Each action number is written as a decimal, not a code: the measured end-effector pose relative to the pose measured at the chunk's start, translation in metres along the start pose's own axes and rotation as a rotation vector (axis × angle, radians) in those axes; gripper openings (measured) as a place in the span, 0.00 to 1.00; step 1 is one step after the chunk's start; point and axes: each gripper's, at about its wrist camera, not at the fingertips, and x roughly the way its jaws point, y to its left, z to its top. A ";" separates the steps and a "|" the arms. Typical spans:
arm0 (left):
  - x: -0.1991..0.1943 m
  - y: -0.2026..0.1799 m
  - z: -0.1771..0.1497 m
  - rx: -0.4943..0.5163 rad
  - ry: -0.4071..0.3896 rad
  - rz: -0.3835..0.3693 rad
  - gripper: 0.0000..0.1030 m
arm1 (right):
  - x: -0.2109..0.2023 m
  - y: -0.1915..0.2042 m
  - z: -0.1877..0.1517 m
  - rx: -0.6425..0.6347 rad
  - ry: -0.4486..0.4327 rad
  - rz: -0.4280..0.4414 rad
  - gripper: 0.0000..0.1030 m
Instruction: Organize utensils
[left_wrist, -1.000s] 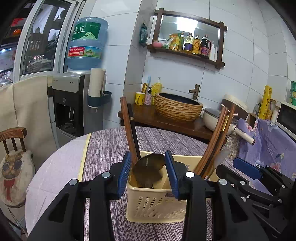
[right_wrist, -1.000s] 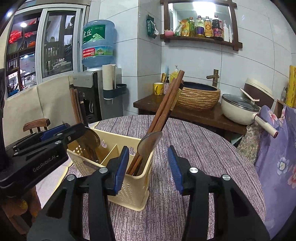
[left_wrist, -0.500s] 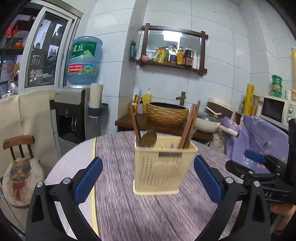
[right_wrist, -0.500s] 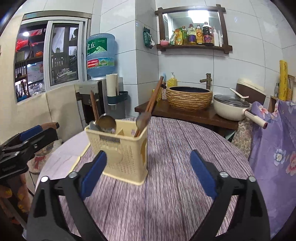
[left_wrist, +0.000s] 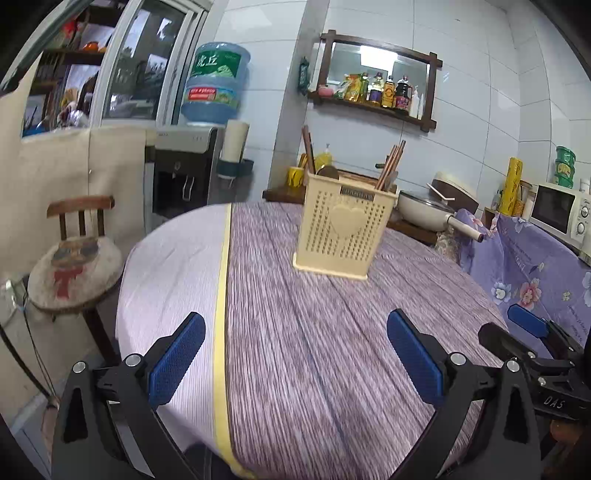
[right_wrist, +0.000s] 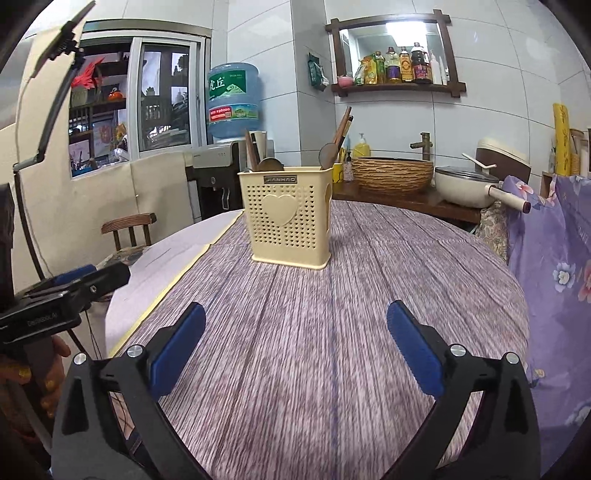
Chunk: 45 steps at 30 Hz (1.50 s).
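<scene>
My left hand-held gripper (left_wrist: 295, 362) is wide open, and its 2 blue pads (left_wrist: 177, 358) hold nothing. Its jaws have just been opening, and only the desk (left_wrist: 314, 332) shows between them. My right hand-held gripper (right_wrist: 295, 347) is wide open too, with nothing between its blue pads (right_wrist: 413, 347). Its jaws have just been opening as well. In the left view I can see the right hand-held gripper low at the right edge. In the right view I can see the left hand-held gripper low at the left edge, with a hand (right_wrist: 48, 373) around its handle.

Both hang over the near part of the round desk, which has a purple striped cloth (right_wrist: 332, 332) on it. A yellow strip (left_wrist: 221, 295) runs along the cloth's left side.

The cream holder (right_wrist: 288, 221) stands upright on the desk, well apart from both hand-held grippers, near the far side. It has little holes and a heart on its front. Brown chopsticks (right_wrist: 341, 123) and a spoon (right_wrist: 327, 155) stick up from its right part. More dark sticks (right_wrist: 253, 151) and another spoon (right_wrist: 271, 165) stick up from its left part.

Behind the desk I see a woven bowl (right_wrist: 391, 173), a white pot (right_wrist: 465, 184) and a water bottle (right_wrist: 232, 99) on a dispenser. A wooden chair (left_wrist: 74, 266) with a cushion stands to the left.
</scene>
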 end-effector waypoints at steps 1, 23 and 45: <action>-0.004 0.001 -0.004 -0.001 0.001 0.008 0.95 | -0.008 0.001 -0.003 0.008 -0.008 -0.002 0.94; -0.060 -0.003 -0.034 0.022 -0.056 0.023 0.95 | -0.072 -0.003 -0.034 0.086 -0.052 -0.018 0.94; -0.061 0.001 -0.035 0.002 -0.062 0.014 0.95 | -0.071 -0.001 -0.035 0.060 -0.049 -0.025 0.94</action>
